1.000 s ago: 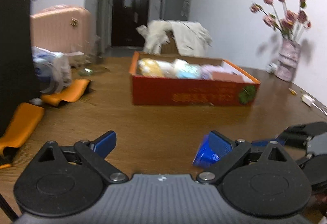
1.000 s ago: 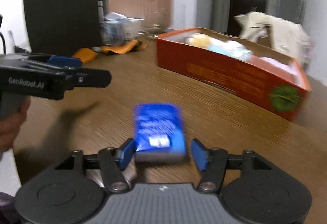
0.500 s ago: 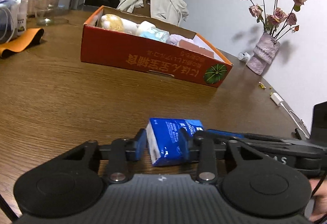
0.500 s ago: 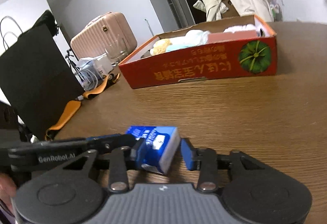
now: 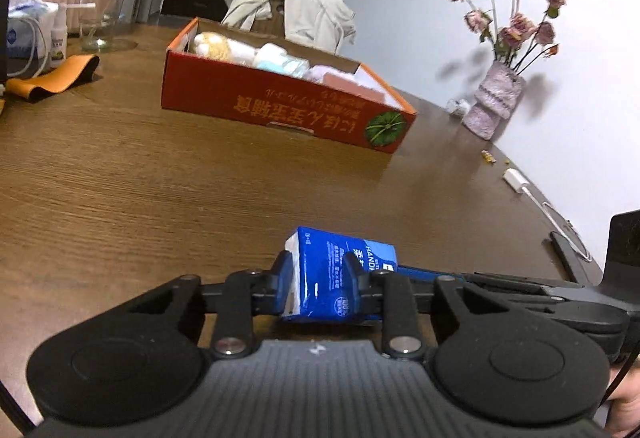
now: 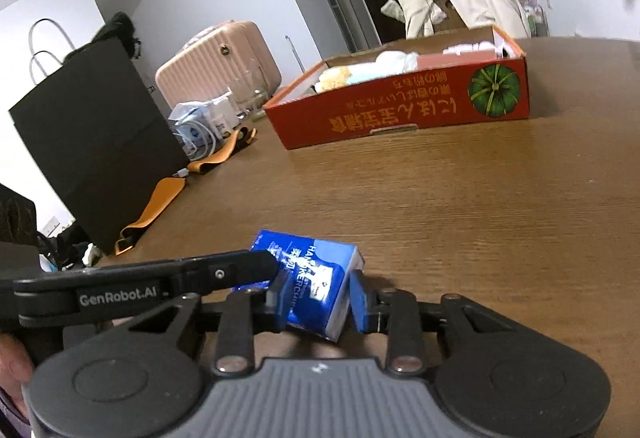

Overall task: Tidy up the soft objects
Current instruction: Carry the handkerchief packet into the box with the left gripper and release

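A blue tissue pack [image 5: 332, 278] is held just above the wooden table near its front edge. My left gripper [image 5: 320, 284] is shut on it, both pads pressed to its sides. My right gripper [image 6: 316, 298] reaches in from the right; the same pack [image 6: 316, 282] sits between its pads, with the left pad touching and a small gap at the right pad. A red cardboard box [image 5: 280, 106] stands further back and holds a yellow plush and several other soft items; it also shows in the right wrist view [image 6: 400, 110].
A vase of dried pink flowers [image 5: 496, 98] stands at the far right by the wall, with a white adapter and cable [image 5: 520, 184] near the table edge. A black paper bag [image 6: 92, 142], orange straps [image 6: 160, 202], a glass [image 5: 98, 26] and a pink suitcase [image 6: 220, 58] are on the left.
A second ago the left gripper was open and empty, with the pack between the right gripper's open pads. The left gripper has since shut on the pack, and both grippers have tilted.
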Demonstrator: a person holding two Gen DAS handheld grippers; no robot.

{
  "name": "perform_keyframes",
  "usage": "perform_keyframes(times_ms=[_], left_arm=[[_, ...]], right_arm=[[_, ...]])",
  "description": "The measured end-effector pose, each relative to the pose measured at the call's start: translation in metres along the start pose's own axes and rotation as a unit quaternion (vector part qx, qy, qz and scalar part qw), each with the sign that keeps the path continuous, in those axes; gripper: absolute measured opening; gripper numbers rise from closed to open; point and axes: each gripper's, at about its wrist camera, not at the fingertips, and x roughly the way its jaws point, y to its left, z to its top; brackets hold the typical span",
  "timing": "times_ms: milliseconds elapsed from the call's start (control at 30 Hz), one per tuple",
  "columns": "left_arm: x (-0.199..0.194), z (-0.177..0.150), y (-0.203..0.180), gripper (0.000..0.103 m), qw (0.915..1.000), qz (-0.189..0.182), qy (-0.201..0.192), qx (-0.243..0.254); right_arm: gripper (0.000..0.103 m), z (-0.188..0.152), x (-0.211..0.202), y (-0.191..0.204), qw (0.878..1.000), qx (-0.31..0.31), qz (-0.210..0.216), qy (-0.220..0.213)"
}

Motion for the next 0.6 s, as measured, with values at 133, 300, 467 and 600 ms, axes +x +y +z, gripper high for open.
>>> perform_keyframes(times_ms=[133,300,467,600], left_arm=[[-0.019,-0.009,-0.012,0.028,0.9998,-0.003,-0.013,0.012],[-0.036,-0.017,-0.021,0.028,0.9994,-0.01,-0.026,0.02],[-0.039,-0.018,-0.023,0.024,0.9993,-0.017,-0.029,0.015],[-0.04,-0.007,-0.022,0.024,0.9988,-0.028,-0.038,0.014]], right_arm=[[0.03,-0.005,-0.015,0.008,1.0,-0.009,-0.004,-0.014],[0.028,-0.012,-0.036,0.015,0.999,-0.008,-0.003,-0.035],[0.028,-0.015,-0.043,0.013,0.999,0.004,0.0,-0.041],[0.028,-0.008,-0.046,0.012,0.999,0.007,0.002,-0.052]])
